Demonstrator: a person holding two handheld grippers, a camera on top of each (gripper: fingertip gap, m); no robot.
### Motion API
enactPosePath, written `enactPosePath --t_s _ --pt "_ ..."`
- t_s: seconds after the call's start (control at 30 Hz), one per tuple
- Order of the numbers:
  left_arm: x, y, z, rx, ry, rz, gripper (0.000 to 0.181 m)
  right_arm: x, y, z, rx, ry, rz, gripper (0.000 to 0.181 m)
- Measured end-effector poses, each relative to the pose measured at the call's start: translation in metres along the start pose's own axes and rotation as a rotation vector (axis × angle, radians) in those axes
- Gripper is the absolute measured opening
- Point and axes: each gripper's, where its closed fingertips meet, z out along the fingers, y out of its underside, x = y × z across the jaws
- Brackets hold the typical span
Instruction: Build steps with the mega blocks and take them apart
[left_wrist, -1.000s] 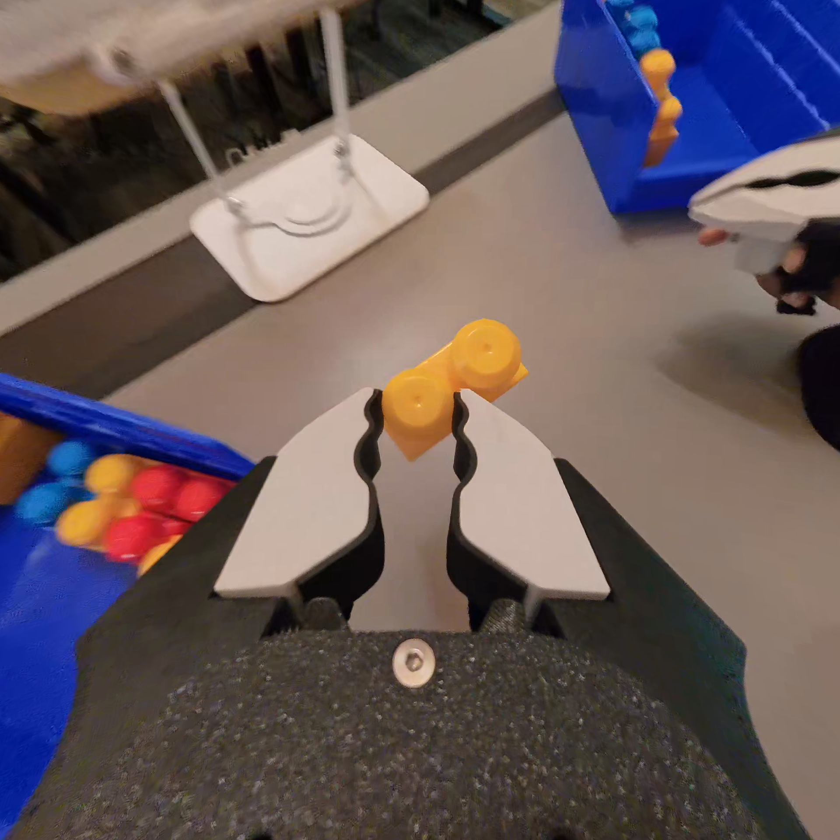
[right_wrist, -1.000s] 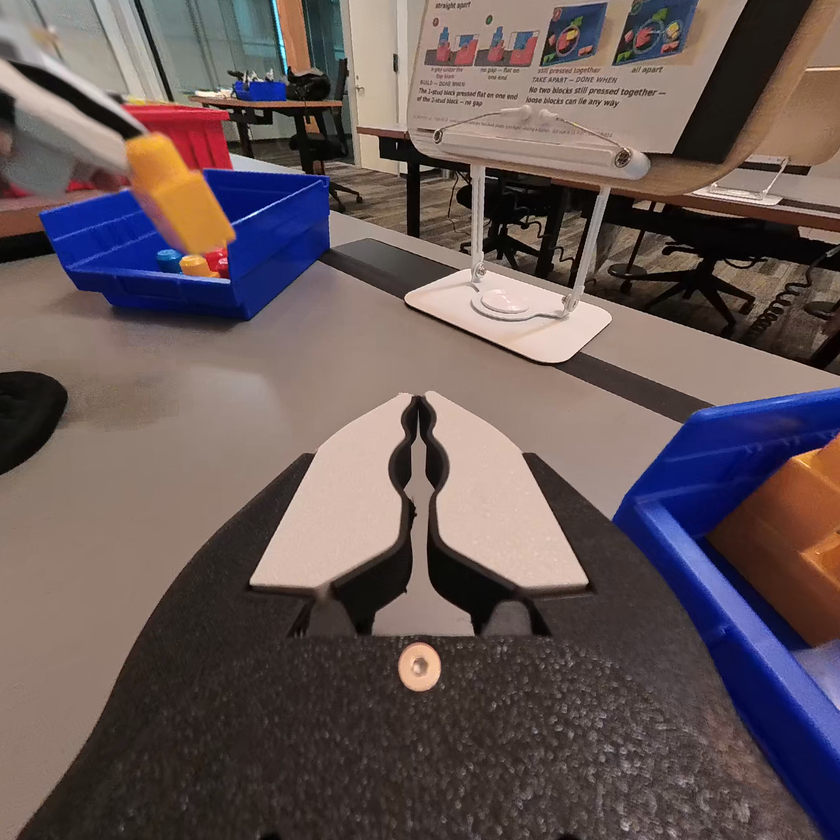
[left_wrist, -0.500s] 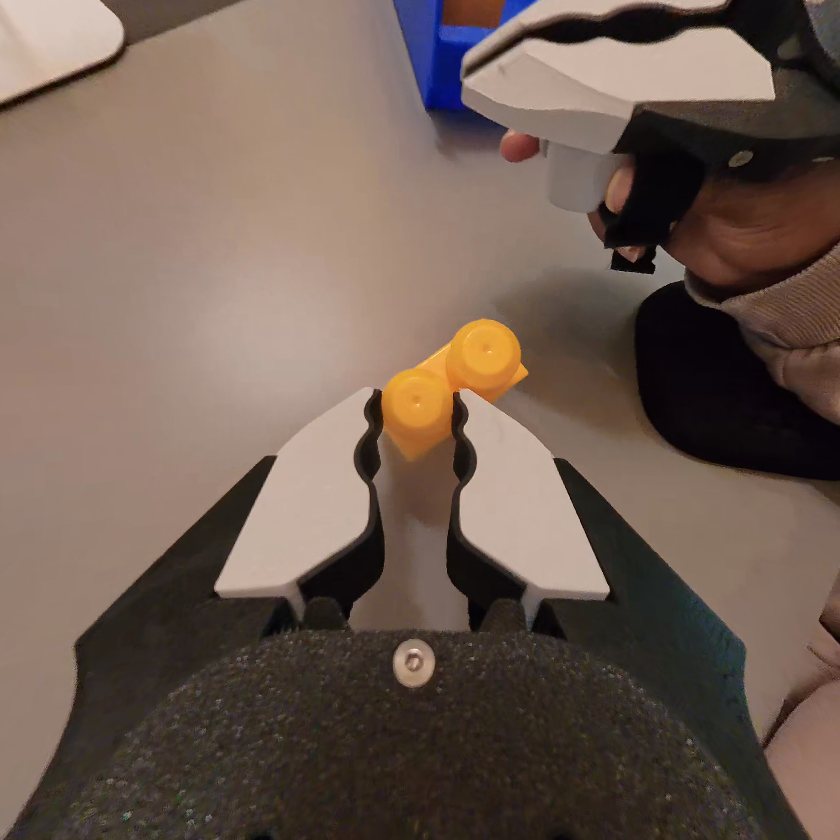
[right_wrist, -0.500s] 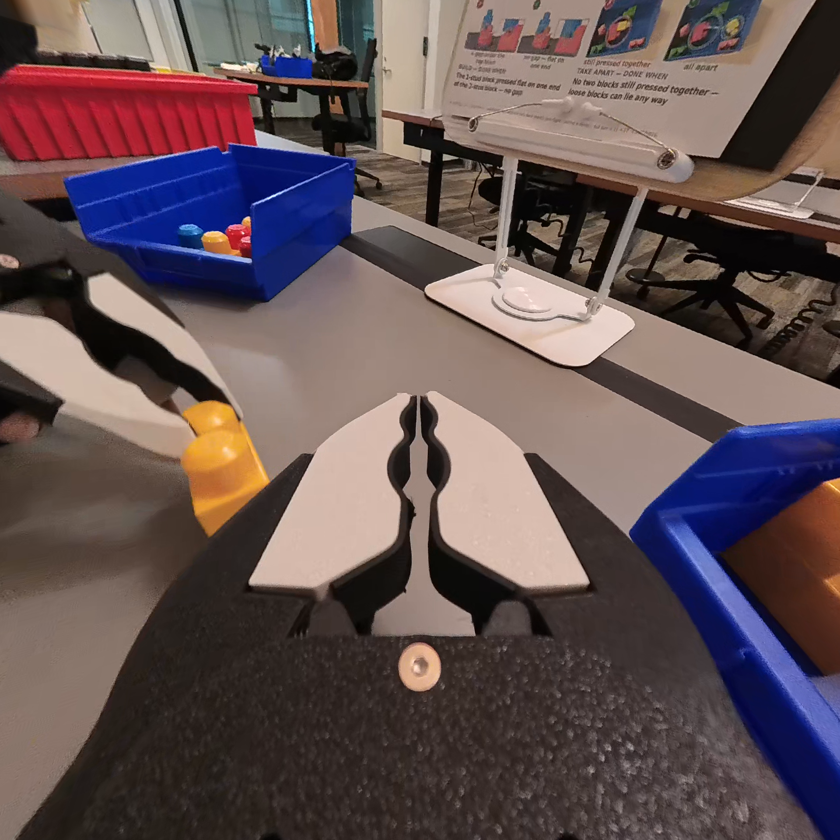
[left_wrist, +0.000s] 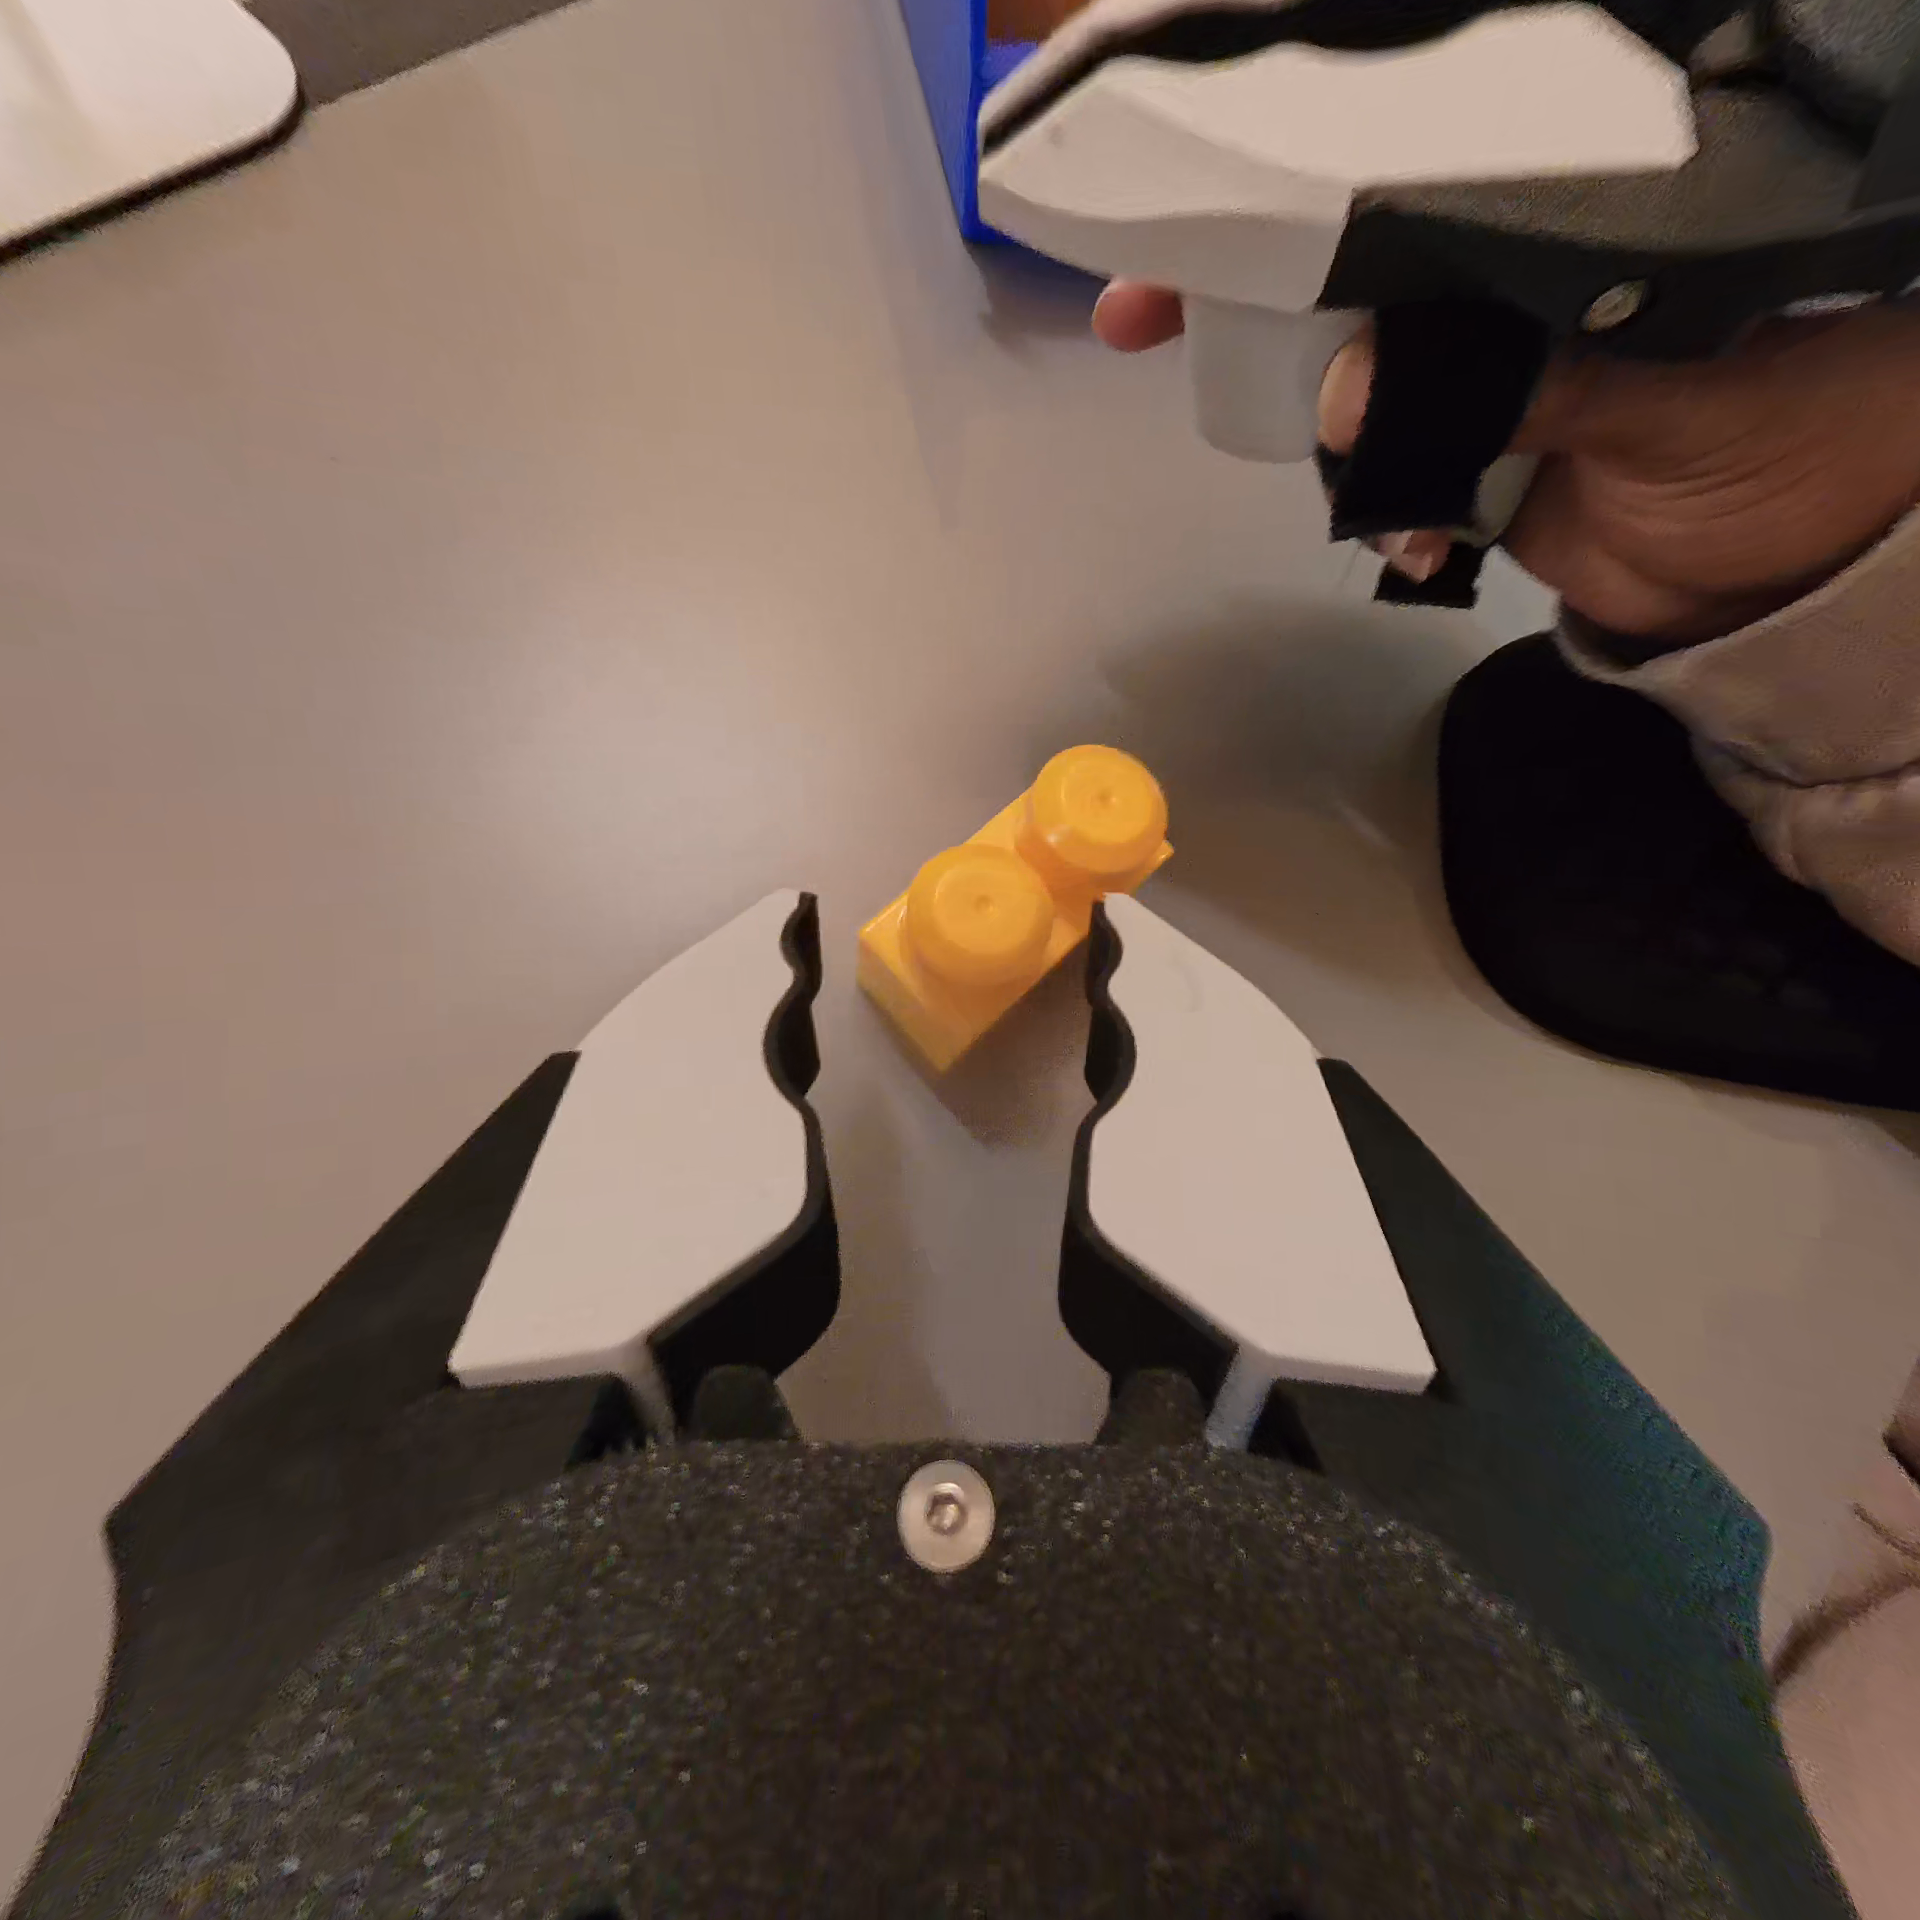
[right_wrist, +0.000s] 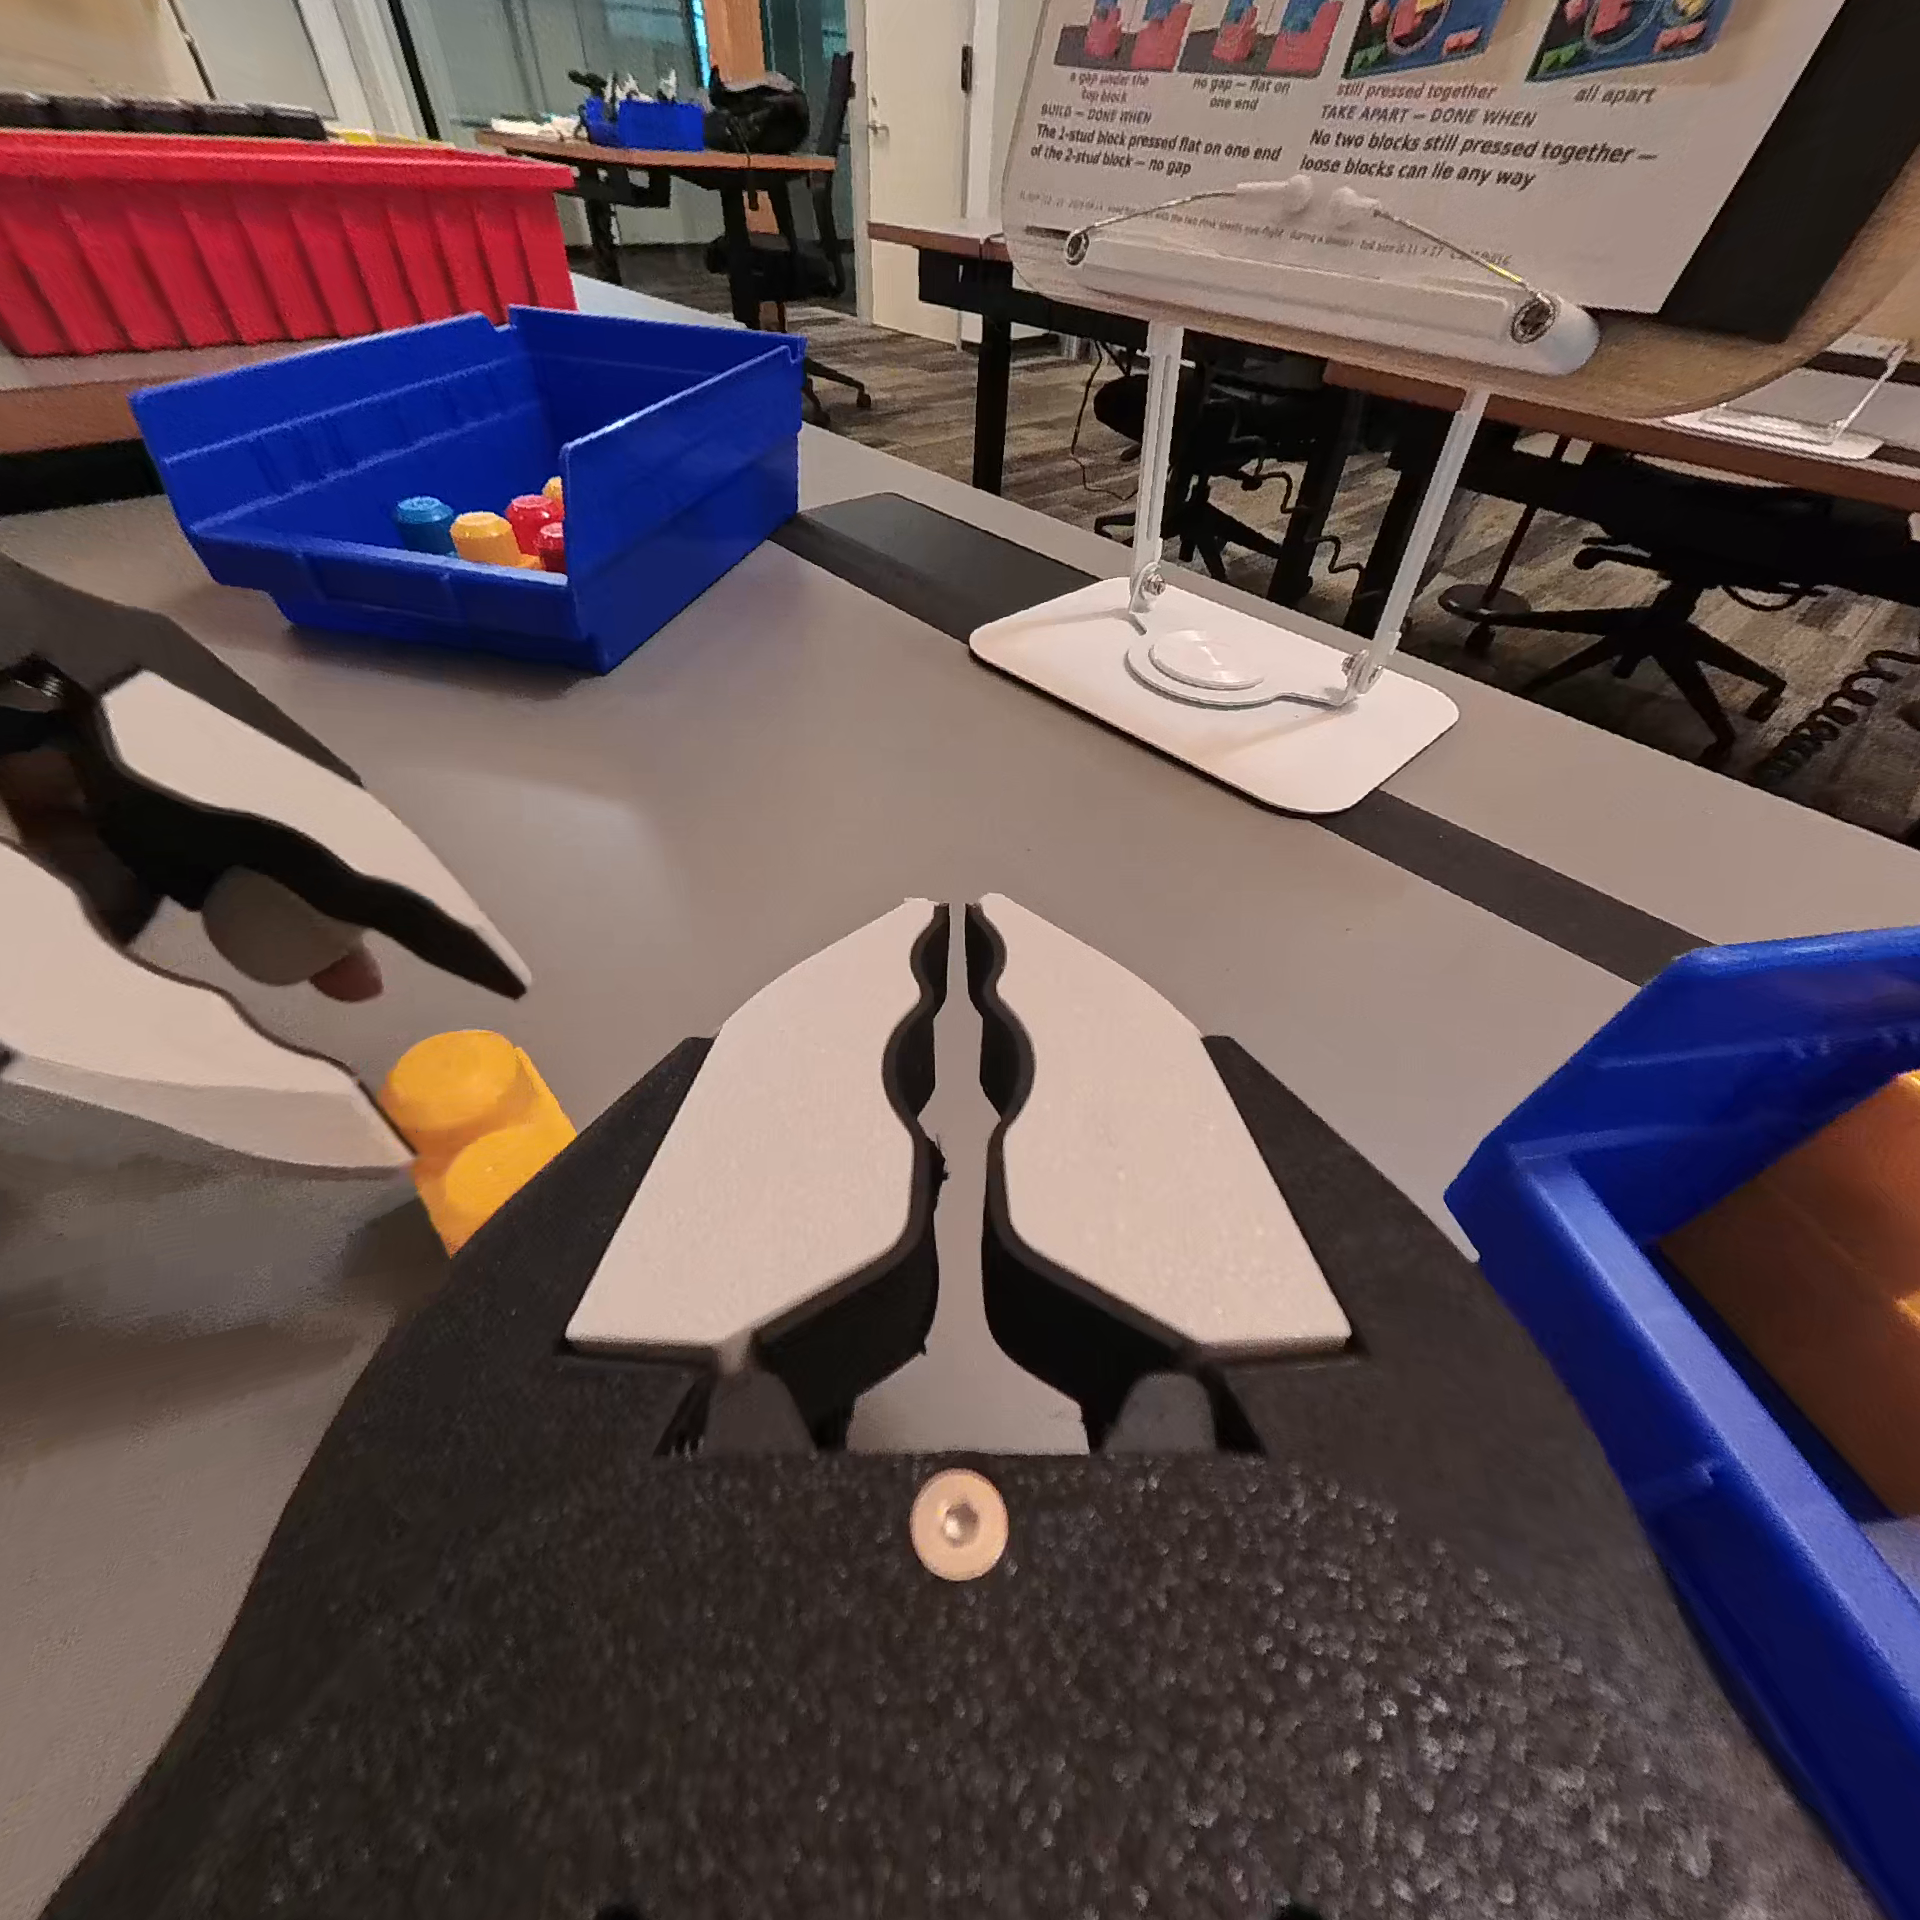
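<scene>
On the grey table (left_wrist: 520, 623), the left tool (left_wrist: 945, 914) gapes around a yellow block (left_wrist: 987, 935); the right tool (right_wrist: 958, 914) is closed, empty.

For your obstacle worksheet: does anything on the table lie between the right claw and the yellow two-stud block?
Nothing visible does. The yellow two-stud block sits on bare grey table between the open left claw. The right claw, shut and empty, hovers nearby over bare tabletop.
</scene>
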Motion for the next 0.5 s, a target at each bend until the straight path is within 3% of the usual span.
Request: enactPosePath --t_s 0.07,0.17,0.33,0.5 --pt "-0.002 -0.008 -0.013 0.048 0.020 -0.016 0.050 0.001 0.000 0.000 0.002 0.000 0.005 0.003" --pt "-0.038 -0.022 -0.045 0.136 -0.078 -0.021 0.049 0.002 0.000 -0.001 0.002 0.002 0.007 0.003" --pt "-0.154 -0.025 -0.124 0.188 -0.360 -0.082 0.047 0.001 0.000 -0.001 0.000 -0.003 0.011 0.003" --pt "-0.263 0.010 -0.184 0.010 -0.572 -0.128 0.048 0.000 0.002 0.000 -0.008 -0.013 0.011 0.004"
